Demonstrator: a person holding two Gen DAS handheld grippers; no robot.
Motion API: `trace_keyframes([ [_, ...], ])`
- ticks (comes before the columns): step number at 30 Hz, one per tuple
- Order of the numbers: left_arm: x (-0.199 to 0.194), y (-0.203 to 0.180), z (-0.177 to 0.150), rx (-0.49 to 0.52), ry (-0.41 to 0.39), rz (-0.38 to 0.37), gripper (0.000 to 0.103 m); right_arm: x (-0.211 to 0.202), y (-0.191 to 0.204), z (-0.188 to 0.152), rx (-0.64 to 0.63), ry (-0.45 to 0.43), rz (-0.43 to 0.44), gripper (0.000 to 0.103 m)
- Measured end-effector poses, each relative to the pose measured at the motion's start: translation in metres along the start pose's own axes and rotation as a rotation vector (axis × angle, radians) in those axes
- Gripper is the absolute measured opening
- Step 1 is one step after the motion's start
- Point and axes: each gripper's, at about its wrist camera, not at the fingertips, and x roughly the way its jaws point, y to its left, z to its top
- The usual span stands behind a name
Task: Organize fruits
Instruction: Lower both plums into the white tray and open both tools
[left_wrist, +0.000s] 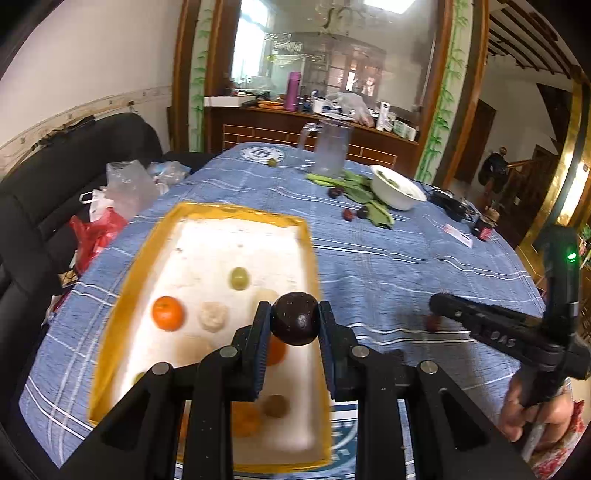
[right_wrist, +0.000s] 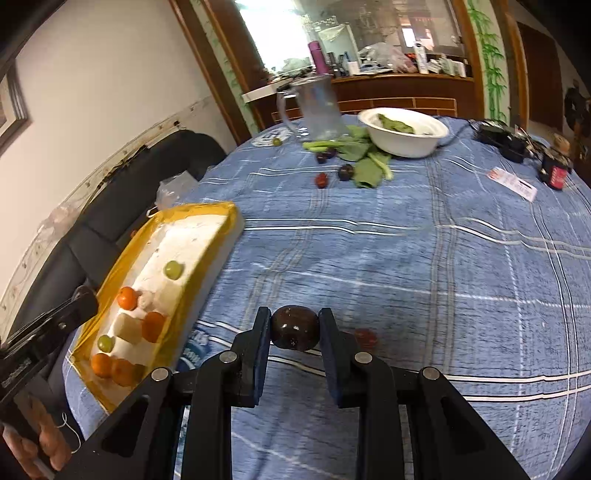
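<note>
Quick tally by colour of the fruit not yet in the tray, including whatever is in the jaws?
Dark fruit held in jaws: 2
Red or purple fruit loose on the cloth: 4
Green fruit loose on the cloth: 1
Total: 7

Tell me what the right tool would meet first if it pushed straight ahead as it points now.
The right tool, shut on a dark plum, would probably meet the small red fruit on the blue tablecloth just beyond it, slightly right; depth is unclear.

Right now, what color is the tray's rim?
Yellow; the tray rim shows best in the left wrist view.
</note>
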Motion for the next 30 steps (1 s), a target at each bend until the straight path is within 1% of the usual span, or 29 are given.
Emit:
trace_keyframes([
  [4,0.001,0.024,-0.001,-0.039,0.019,-0.007,0.024,0.004,0.031,0.01,-0.037,0.017,0.044,0.028],
  [6,0.0,0.035,0.001,-0.069,0.008,-0.022,0.024,0.008,0.044,0.015,-0.053,0.026,0.07,0.028],
  [9,0.001,0.053,0.0,-0.166,0.003,-0.032,0.024,0.014,0.062,0.023,-0.053,0.045,0.123,0.029],
  [11,0.003,0.059,-0.004,-0.208,0.018,-0.039,0.024,0.02,0.073,0.025,-0.058,0.063,0.172,0.029],
  [14,0.007,0.067,-0.008,-0.221,0.023,-0.005,0.024,0.032,0.089,0.022,-0.083,0.095,0.215,0.029],
  [16,0.012,0.081,-0.009,-0.267,0.029,0.001,0.024,0.045,0.098,0.019,-0.09,0.129,0.229,0.029],
  [19,0.021,0.095,-0.007,-0.302,0.041,0.013,0.024,0.06,0.107,0.018,-0.089,0.163,0.246,0.029],
  [22,0.032,0.103,-0.001,-0.304,0.06,0.013,0.024,0.073,0.112,0.018,-0.103,0.177,0.235,0.029],
  [26,0.055,0.113,0.008,-0.329,0.113,0.001,0.024,0.089,0.113,0.021,-0.103,0.191,0.209,0.03],
  [28,0.067,0.12,0.01,-0.351,0.143,0.012,0.024,0.094,0.114,0.02,-0.109,0.19,0.192,0.03],
  [30,0.069,0.122,0.012,-0.362,0.133,0.011,0.025,0.097,0.116,0.019,-0.128,0.182,0.155,0.03],
])
